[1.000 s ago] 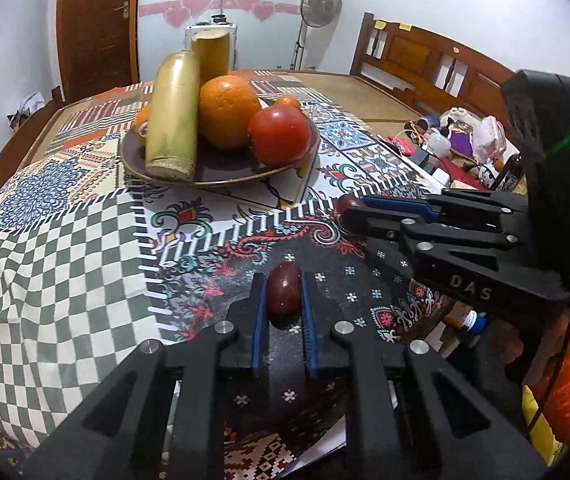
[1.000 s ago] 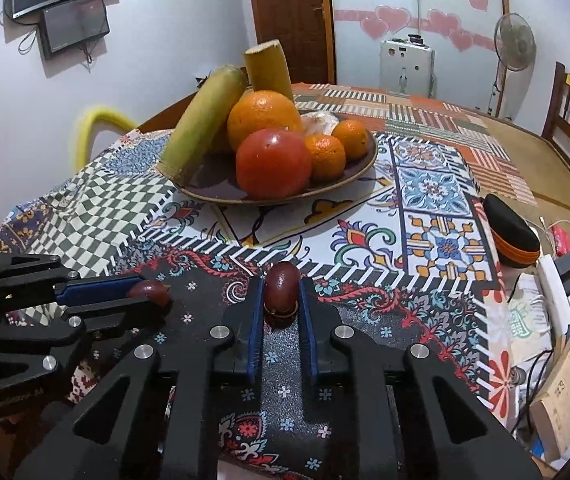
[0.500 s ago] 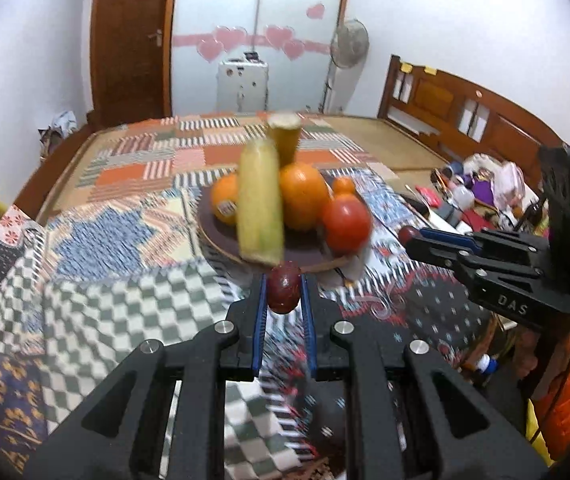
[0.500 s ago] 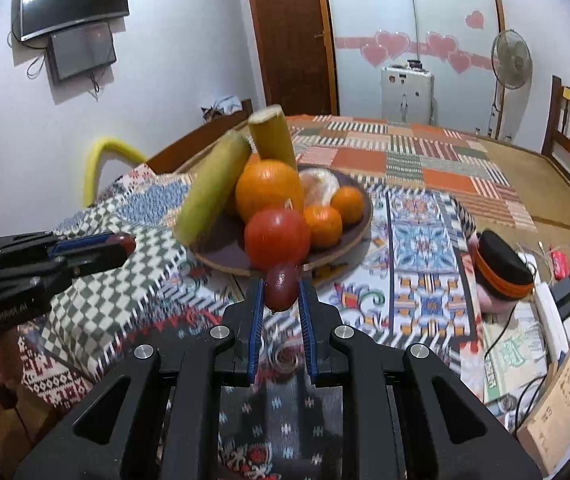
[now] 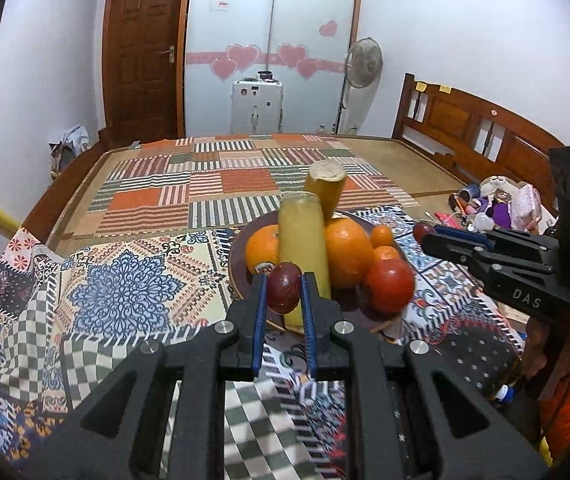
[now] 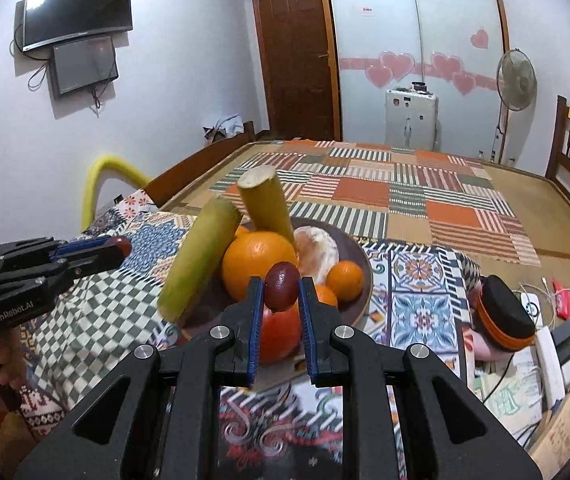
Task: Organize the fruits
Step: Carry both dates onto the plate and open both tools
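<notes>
Left wrist view: both claws, left claw [image 5: 284, 294] and right claw [image 6: 281, 294], each clamp a plum [image 5: 284, 288], plate [image 5: 234, 268] at 12 o'clock nearly full, drops pending.

Two plums [image 5: 283, 288] [image 6: 281, 286] (both gripped), two cane stalks [image 5: 304, 248] [image 6: 201, 256], one tomato [image 5: 389, 285], perhaps four oranges [image 5: 347, 252].

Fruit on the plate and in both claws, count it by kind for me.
Yellow-green stalks: 2
Large oranges: 2
Small mandarins: 2
Red round fruit: 1
Pale peeled piece: 1
Dark red fruits: 2, one each in the left claw and right claw
Total: 10
</notes>
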`<state>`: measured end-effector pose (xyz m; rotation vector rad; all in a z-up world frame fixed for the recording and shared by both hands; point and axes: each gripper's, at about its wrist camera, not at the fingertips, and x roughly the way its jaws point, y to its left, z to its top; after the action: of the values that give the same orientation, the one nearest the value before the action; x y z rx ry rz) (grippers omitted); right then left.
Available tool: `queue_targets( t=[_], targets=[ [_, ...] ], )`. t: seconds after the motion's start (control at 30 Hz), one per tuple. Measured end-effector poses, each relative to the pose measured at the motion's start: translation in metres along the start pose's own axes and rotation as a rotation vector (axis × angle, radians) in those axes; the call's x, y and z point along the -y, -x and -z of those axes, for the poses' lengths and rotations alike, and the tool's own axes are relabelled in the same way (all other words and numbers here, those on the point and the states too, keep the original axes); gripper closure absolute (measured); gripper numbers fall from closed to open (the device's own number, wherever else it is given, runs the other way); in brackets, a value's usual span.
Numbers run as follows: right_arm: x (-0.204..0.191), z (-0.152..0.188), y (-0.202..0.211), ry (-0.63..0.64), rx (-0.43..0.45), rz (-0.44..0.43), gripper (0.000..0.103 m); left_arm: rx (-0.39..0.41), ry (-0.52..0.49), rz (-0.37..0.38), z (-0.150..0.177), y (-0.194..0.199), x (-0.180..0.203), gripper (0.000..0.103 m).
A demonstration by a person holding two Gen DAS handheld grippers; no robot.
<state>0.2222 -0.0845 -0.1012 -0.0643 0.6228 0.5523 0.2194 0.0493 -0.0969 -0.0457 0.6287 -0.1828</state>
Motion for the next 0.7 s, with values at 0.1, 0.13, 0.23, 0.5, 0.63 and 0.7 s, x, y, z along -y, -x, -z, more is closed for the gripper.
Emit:
queue_targets(
  t=[0.1,0.13,0.23,0.5,0.63,0.7],
  targets=[
    [0.005,-0.002,-0.011,-0.010,-0.005,0.008,0.087,-0.021,0.001,0.003,-0.002,-0.015,-0.003,0.087],
    [0.006,-0.003,-0.015,-0.012,-0.009,0.010,0.087,-0.029,0.002,0.007,-0.002,-0.020,-0.004,0.087],
    [0.009,-0.004,-0.025,-0.012,-0.026,0.020,0.087,-0.053,0.008,0.008,-0.002,-0.036,-0.009,0.087],
    [0.009,-0.004,-0.039,0.010,-0.055,0.035,0.087,-0.084,0.056,0.030,-0.003,-0.053,-0.023,0.087],
    [0.008,-0.002,-0.040,0.017,-0.058,0.033,0.087,-0.098,0.058,0.038,-0.004,-0.058,-0.024,0.087],
    [0.009,-0.002,-0.041,0.017,-0.062,0.027,0.087,-0.105,0.059,0.043,-0.004,-0.060,-0.025,0.087]
  ],
)
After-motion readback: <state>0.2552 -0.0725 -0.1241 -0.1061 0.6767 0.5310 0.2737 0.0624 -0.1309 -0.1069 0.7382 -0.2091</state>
